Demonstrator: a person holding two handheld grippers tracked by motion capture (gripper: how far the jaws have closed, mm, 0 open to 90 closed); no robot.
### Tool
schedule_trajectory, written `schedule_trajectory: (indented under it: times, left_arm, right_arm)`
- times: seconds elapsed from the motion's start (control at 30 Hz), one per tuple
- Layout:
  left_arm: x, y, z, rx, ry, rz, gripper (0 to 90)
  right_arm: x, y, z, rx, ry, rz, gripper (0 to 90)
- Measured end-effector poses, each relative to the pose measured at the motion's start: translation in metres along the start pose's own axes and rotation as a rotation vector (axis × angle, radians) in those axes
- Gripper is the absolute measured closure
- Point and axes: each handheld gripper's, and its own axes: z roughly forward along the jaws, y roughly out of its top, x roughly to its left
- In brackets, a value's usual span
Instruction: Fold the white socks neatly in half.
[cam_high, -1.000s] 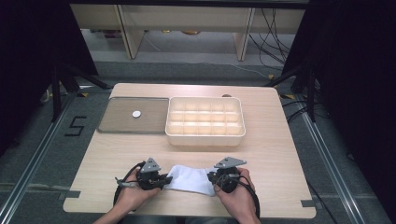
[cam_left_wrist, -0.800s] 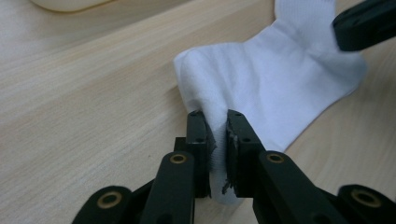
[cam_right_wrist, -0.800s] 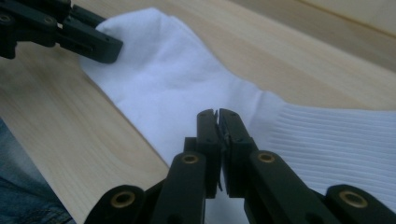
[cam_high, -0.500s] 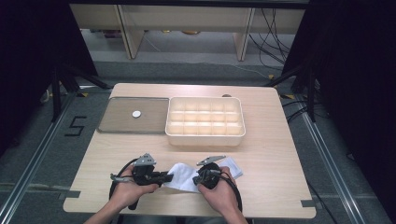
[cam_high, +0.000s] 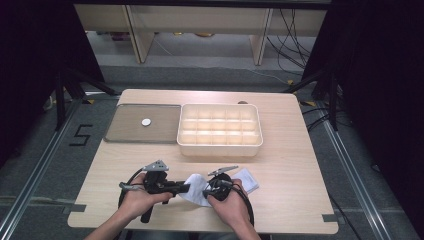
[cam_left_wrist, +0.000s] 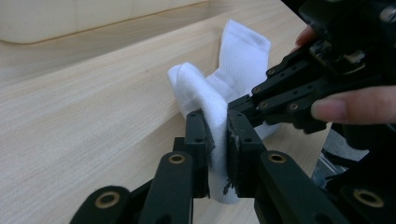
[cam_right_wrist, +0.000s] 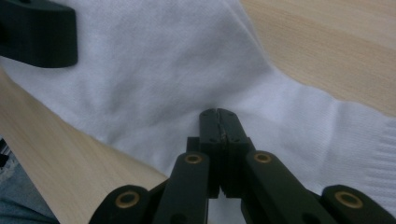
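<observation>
A white sock (cam_high: 248, 180) lies near the table's front edge, bunched up between my two grippers. My left gripper (cam_high: 186, 188) is shut on a raised fold of the sock (cam_left_wrist: 205, 95), with fabric squeezed between its jaws (cam_left_wrist: 217, 140). My right gripper (cam_high: 209, 190) points left toward it, a few centimetres away. Its jaws (cam_right_wrist: 219, 115) are pressed together at a pinch of the sock (cam_right_wrist: 154, 70), and creases run out from the tips. In the left gripper view the right gripper (cam_left_wrist: 243, 105) reaches the sock from the right, held by a hand. The ribbed cuff (cam_right_wrist: 355, 135) trails to the right.
A cream tray (cam_high: 220, 148) with several compartments stands at the table's middle back. Left of it lies a flat dark grey tray (cam_high: 125, 134) with a small white disc (cam_high: 146, 122) on it. Bare wood stretches to the right of the hands.
The right gripper has moved left toward the left gripper, bunching the sock between them. The sock's cuff now shows to the right of the right hand. The left gripper has barely moved.
</observation>
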Motion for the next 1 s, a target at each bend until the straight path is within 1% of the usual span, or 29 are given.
schedule_trajectory:
  times: [0.03,0.07,0.1,0.13,0.2,0.23,0.27,0.3,0.33,0.37,0.4,0.43,0.47,0.5,0.53,0.57,0.6,0.63,0.67,0.7,0.73,0.77,0.8,0.83,0.87,0.9,0.93,0.97,1.0]
  left_arm:
    - [0.000,0.000,0.000,0.000,0.000,0.000,80.0]
    - [0.000,0.001,0.000,-0.002,-0.013,-0.002,80.2]
    - [-0.002,0.004,0.001,-0.006,-0.020,-0.008,80.3]
    - [-0.003,0.005,0.001,-0.009,-0.024,-0.011,80.4]
    - [-0.004,0.006,0.002,-0.011,-0.028,-0.007,80.8]
    - [-0.005,0.007,0.002,-0.014,-0.021,-0.004,80.9]
    - [-0.006,0.008,0.003,-0.016,-0.023,0.002,80.9]
    - [-0.007,0.009,0.004,-0.017,-0.034,-0.001,81.1]
    - [-0.008,0.009,0.004,-0.016,-0.032,0.000,81.3]
    - [-0.009,0.010,0.005,-0.019,-0.025,0.003,81.3]
    - [-0.008,0.010,0.004,-0.013,-0.023,0.004,81.3]
    - [-0.008,0.010,0.004,-0.013,-0.023,0.004,81.3]
    - [-0.008,0.010,0.004,-0.012,-0.019,0.006,81.3]
    - [-0.006,0.010,0.003,-0.010,-0.023,0.004,81.3]
    - [-0.006,0.010,0.003,-0.010,-0.023,0.004,81.3]
    - [-0.006,0.010,0.003,-0.012,-0.025,0.001,81.2]
    - [-0.006,0.010,0.003,-0.008,-0.023,0.001,81.2]
    - [-0.007,0.010,0.003,-0.007,-0.007,-0.002,81.2]
    - [-0.006,0.010,0.003,-0.009,-0.008,0.001,81.2]
    - [-0.006,0.010,0.003,-0.010,-0.007,0.000,81.1]
    - [-0.006,0.011,0.004,-0.014,-0.019,0.000,81.1]
    - [-0.006,0.011,0.004,-0.012,-0.024,0.000,81.1]
    - [-0.006,0.011,0.004,-0.012,-0.024,0.000,81.1]
    - [-0.006,0.011,0.005,-0.011,-0.021,-0.001,81.1]
    - [-0.006,0.012,0.006,-0.010,-0.029,-0.001,81.1]
    - [-0.006,0.012,0.007,-0.010,-0.027,0.001,81.1]
    - [-0.006,0.012,0.007,-0.010,-0.027,0.001,81.1]
    - [-0.007,0.012,0.007,-0.015,-0.014,-0.001,81.1]
    - [-0.007,0.012,0.007,-0.008,-0.022,0.002,81.1]
  right_arm:
    - [0.000,0.000,0.000,0.000,0.000,0.000,90.0]
    - [0.001,0.001,0.000,0.011,-0.008,0.027,90.0]
    - [0.001,0.001,0.001,0.006,-0.008,0.019,90.0]
    - [0.003,0.001,0.002,-0.006,-0.013,0.024,90.0]
    - [0.005,0.002,0.004,-0.012,-0.022,0.016,90.0]
    - [0.006,0.002,0.004,-0.017,-0.019,0.021,90.0]
    - [0.006,0.002,0.004,-0.017,-0.019,0.021,90.0]
    - [0.007,0.002,0.005,-0.015,-0.023,0.028,90.0]
    - [0.007,0.002,0.006,-0.026,-0.013,0.016,89.9]
    - [0.007,0.002,0.006,-0.026,-0.013,0.016,89.9]
    - [0.006,0.003,0.005,-0.019,-0.005,0.035,88.4]
    - [0.006,0.003,0.005,-0.019,-0.005,0.035,88.4]
    - [0.003,0.004,-0.003,-0.040,0.023,0.048,88.4]
    - [0.000,0.005,-0.011,-0.049,0.003,0.054,88.7]
    - [0.000,0.005,-0.011,-0.049,0.003,0.054,88.7]
    - [-0.007,0.008,-0.030,-0.080,-0.045,0.071,89.2]
    - [-0.013,0.008,-0.037,-0.090,-0.058,0.071,89.6]
    - [-0.013,0.008,-0.037,-0.090,-0.058,0.071,89.6]
    - [-0.024,0.009,-0.045,-0.113,-0.080,0.065,89.9]
    - [-0.036,0.008,-0.056,-0.113,-0.111,0.109,90.0]
    - [-0.062,0.004,-0.070,-0.115,-0.206,0.138,90.0]
    - [-0.072,0.001,-0.071,-0.141,-0.243,0.129,90.0]
    - [-0.072,0.001,-0.071,-0.141,-0.243,0.129,90.0]
    - [-0.091,-0.006,-0.077,-0.119,-0.305,0.159,90.0]
    - [-0.094,-0.008,-0.078,-0.122,-0.293,0.176,90.0]
    - [-0.098,-0.011,-0.076,-0.113,-0.299,0.176,89.8]
    - [-0.098,-0.011,-0.076,-0.113,-0.299,0.176,89.8]
    - [-0.100,-0.013,-0.075,-0.099,-0.305,0.175,89.4]
    - [-0.101,-0.015,-0.073,-0.100,-0.312,0.179,89.3]
